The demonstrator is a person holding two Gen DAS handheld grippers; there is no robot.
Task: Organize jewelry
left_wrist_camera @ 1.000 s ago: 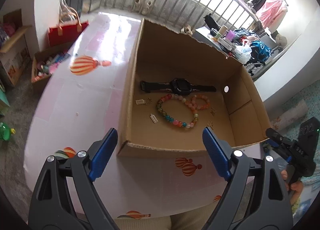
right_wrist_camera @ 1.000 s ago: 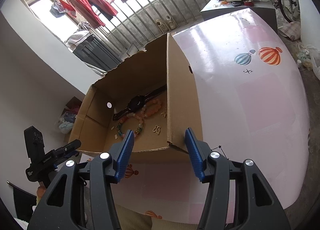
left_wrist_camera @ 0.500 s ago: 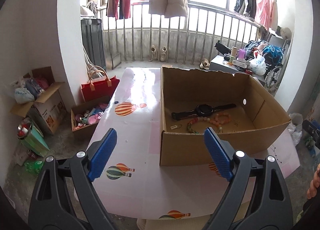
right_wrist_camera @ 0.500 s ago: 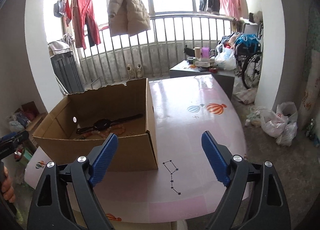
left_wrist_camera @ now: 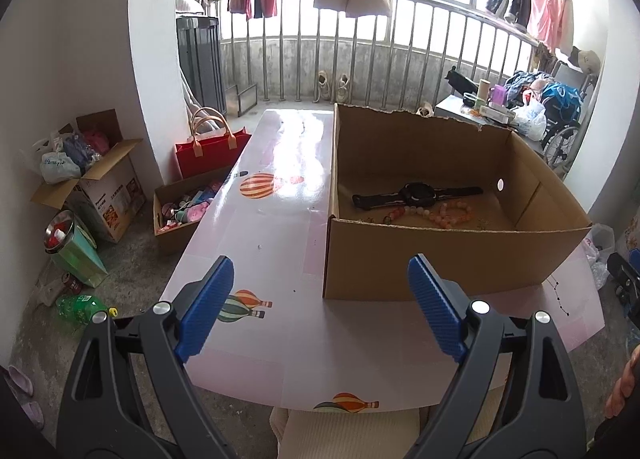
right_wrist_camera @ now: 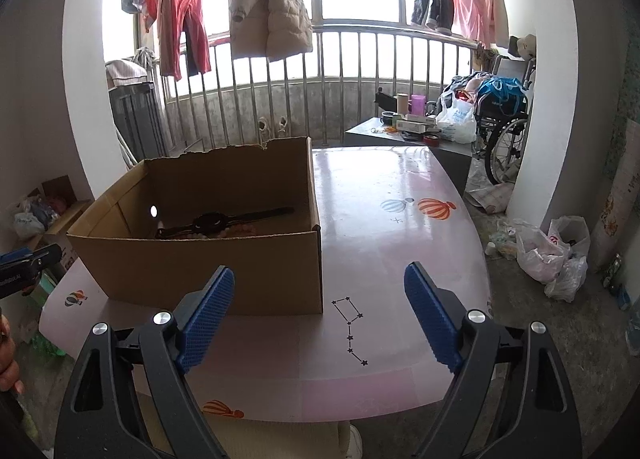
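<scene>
An open cardboard box [left_wrist_camera: 440, 259] [right_wrist_camera: 208, 271] stands on a pink table [left_wrist_camera: 272, 227] [right_wrist_camera: 392, 243] printed with balloons. Inside lie a black wristwatch [left_wrist_camera: 418, 194] [right_wrist_camera: 212, 222] and bead bracelets [left_wrist_camera: 448, 214] [right_wrist_camera: 236, 232]; the near wall hides part of them. My left gripper [left_wrist_camera: 320, 307] is open and empty over the table's near edge, short of the box's near left corner. My right gripper [right_wrist_camera: 318, 311] is open and empty too, in front of the box's near right corner.
Floor left of the table holds a red bag [left_wrist_camera: 210, 149], open cartons [left_wrist_camera: 180, 207] and a green bottle [left_wrist_camera: 78, 307]. On the right are a grey side table [right_wrist_camera: 408, 131], a wheelchair [right_wrist_camera: 504, 127] and plastic bags [right_wrist_camera: 548, 247]. Railings and hung clothes at the back.
Both grippers drew back from over the box and tipped up toward level, so the room came into view. The right jaws widened from half open to fully open.
</scene>
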